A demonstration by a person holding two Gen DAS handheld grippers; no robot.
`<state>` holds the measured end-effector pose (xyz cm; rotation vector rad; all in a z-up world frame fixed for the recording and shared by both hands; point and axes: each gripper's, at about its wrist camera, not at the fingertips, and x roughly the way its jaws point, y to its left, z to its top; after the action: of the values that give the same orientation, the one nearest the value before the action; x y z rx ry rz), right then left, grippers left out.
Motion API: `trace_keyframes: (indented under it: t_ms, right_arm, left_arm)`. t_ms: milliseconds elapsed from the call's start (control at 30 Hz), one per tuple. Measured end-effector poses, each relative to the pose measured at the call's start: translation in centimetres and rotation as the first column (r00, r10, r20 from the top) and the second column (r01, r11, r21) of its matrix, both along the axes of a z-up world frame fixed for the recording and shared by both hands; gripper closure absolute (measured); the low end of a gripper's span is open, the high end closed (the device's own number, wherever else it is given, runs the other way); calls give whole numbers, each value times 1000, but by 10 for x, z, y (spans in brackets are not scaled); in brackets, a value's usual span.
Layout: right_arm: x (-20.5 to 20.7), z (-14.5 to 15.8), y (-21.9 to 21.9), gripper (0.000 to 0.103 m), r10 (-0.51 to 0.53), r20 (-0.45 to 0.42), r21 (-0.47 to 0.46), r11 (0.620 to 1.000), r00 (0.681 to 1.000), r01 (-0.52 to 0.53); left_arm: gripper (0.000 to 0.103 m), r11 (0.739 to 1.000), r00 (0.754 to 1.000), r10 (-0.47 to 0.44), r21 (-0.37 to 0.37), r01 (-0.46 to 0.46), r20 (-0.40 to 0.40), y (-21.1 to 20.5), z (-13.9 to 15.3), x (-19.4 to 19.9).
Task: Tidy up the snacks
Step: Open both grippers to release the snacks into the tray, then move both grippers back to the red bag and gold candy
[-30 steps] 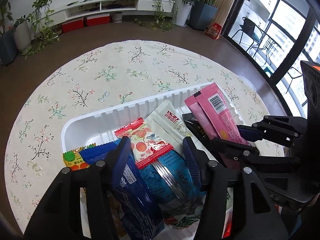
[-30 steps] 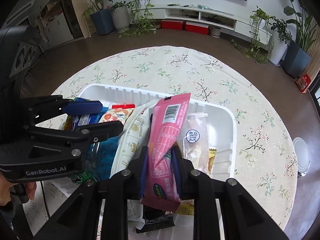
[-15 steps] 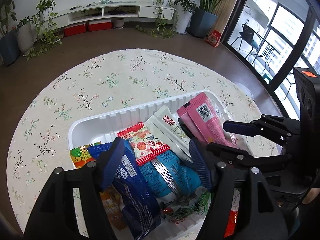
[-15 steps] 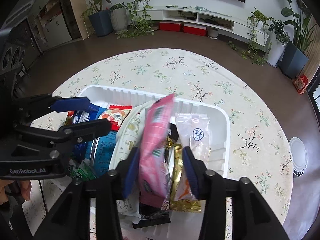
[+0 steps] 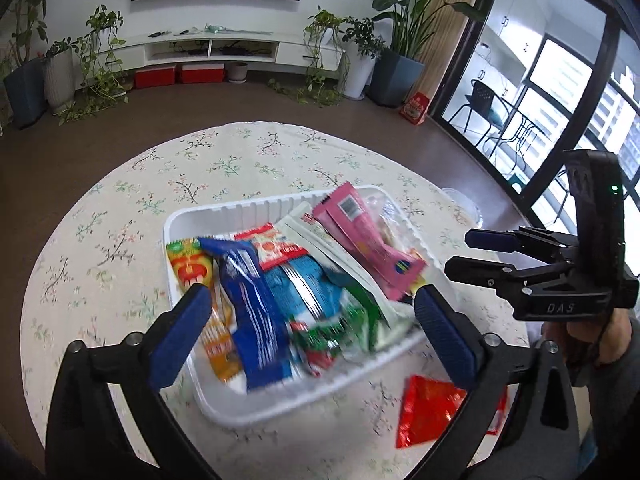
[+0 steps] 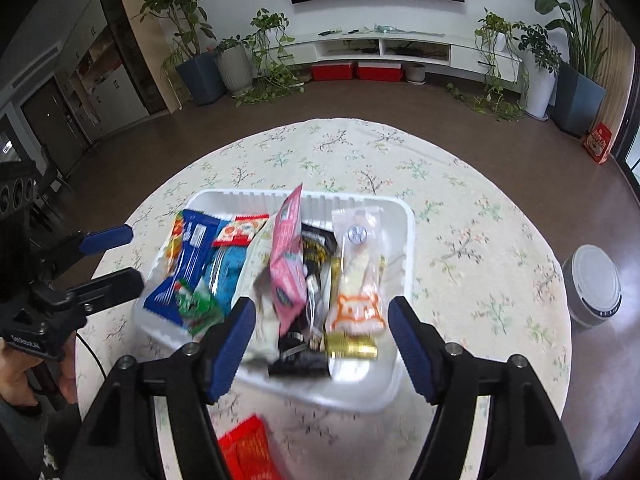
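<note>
A white ribbed tray [image 5: 240,208] [image 6: 256,196] on the floral tablecloth is full of snack packets lying side by side. Among them are a dark blue packet [image 5: 252,300] [image 6: 188,256], a pink packet [image 5: 360,240] [image 6: 288,264] and a clear packet with orange print [image 6: 358,276]. My left gripper [image 5: 310,300] [image 6: 134,256] hangs above the tray's near left part, its jaws opening wide and pressing on nothing. My right gripper [image 6: 320,308] [image 5: 460,254] hovers over the near right part, jaws opening, with the pink packet below them and free. A red packet [image 5: 428,408] [image 6: 244,452] lies on the cloth in front of the tray.
The round table [image 5: 120,200] carries only the tray and the red packet. A person's hand [image 5: 600,336] holds the right gripper. A grey round device [image 6: 594,284] sits on the floor to the right; plants and a low TV shelf line the far wall.
Both grippers opened and drew back and up from the tray. The right one let go of the pink packet and the left one let go of the blue packets, which now lie in the tray.
</note>
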<state>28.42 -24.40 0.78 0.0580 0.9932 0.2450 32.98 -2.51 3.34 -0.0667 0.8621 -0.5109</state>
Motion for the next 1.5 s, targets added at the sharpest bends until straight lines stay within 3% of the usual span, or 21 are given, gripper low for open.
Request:
trace_keyframes:
  t_ms: [233, 433, 600, 700, 900, 1033, 1067, 1200, 1500]
  right_arm:
    - [-58, 5, -19, 27, -41, 10, 83, 996, 999, 40]
    - [-106, 0, -29, 27, -112, 18, 119, 987, 994, 109]
    - [-139, -7, -34, 27, -133, 11, 144, 981, 991, 130]
    - [-156, -7, -43, 27, -166, 11, 186, 969, 986, 161]
    - [-183, -13, -49, 27, -195, 21, 228, 956, 981, 185]
    - [-190, -19, -50, 27, -201, 24, 247, 950, 979, 189]
    - [-191, -20, -51, 27, -203, 23, 254, 948, 979, 191]
    - [-195, -24, -51, 27, -212, 32, 268, 943, 977, 196]
    - [-197, -26, -49, 27, -204, 42, 261, 947, 978, 186]
  left_arm:
    - [0, 1000, 1000, -5, 4, 5, -22, -17, 2, -84]
    - [0, 998, 992, -22, 48, 29, -128, -57, -34, -160]
    - [1, 991, 972, 57, 130, -28, -229, -78, -66, -192]
    - [1, 986, 977, 75, 160, -43, -201, -90, -67, -208]
    - [5, 984, 981, 36, 179, -2, -190, -114, -71, -222]
    - [30, 980, 978, 22, 197, 20, -208, -125, -79, -222]
    - [33, 979, 976, 23, 202, 21, -214, -127, -82, -222]
    - [34, 979, 970, 34, 204, 16, -239, -128, -93, -219]
    - [38, 974, 978, 11, 224, 37, -210, -133, -96, -209]
